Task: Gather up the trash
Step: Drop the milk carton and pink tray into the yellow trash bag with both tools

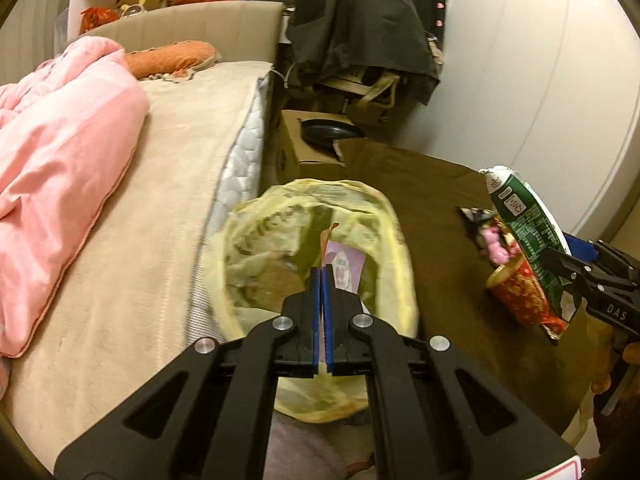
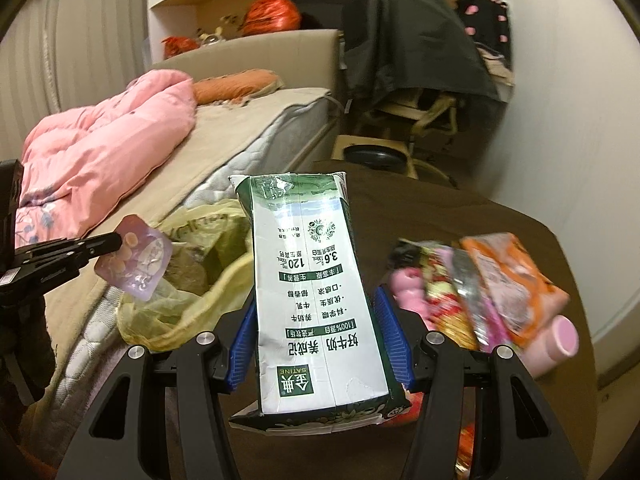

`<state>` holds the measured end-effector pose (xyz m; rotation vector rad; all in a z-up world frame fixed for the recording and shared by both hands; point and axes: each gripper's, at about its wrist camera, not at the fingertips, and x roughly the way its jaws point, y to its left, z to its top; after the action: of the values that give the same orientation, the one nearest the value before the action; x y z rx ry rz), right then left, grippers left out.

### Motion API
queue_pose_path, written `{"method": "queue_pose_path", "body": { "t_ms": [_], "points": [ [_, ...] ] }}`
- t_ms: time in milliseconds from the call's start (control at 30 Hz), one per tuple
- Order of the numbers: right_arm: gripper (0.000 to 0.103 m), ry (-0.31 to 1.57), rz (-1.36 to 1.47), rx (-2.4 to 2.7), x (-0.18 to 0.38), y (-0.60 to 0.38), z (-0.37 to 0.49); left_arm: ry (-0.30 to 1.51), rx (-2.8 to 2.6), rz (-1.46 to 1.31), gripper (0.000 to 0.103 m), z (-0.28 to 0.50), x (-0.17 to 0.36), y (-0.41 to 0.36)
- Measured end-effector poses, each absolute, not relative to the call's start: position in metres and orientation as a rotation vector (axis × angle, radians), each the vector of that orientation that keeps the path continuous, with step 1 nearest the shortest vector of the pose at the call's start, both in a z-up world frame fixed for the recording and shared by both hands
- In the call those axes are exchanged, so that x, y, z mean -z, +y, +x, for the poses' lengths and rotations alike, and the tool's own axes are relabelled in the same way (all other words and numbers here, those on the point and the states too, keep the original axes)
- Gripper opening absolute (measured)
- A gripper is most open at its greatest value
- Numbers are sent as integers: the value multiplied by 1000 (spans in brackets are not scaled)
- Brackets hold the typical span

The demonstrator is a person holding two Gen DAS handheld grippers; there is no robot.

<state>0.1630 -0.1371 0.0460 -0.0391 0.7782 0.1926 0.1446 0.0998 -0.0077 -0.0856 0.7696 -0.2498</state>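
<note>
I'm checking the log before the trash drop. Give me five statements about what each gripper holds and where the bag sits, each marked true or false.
1. The right gripper is shut on the milk carton. True.
2. The left gripper is open, holding nothing. False: it is shut on a purple pouch.
3. The yellow trash bag sits between the bed and the brown table. True.
4. The milk carton is red. False: it is green and white.
5. The purple pouch lies on the bed. False: it is held over the bag.
</note>
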Motion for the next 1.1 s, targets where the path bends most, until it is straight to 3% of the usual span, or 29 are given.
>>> {"method": "queue_pose_path", "body": {
  "t_ms": [533,667,1100],
  "points": [
    [52,972,160,-454,21,-29,270,796,215,-156,2,182,13,160],
    [53,1027,80,-327,48,-25,279,823,227,-168,2,189,22,157],
    [52,888,-71,-315,24,-43,258,888,331,-216,2,219,42,138]
  ]
}}
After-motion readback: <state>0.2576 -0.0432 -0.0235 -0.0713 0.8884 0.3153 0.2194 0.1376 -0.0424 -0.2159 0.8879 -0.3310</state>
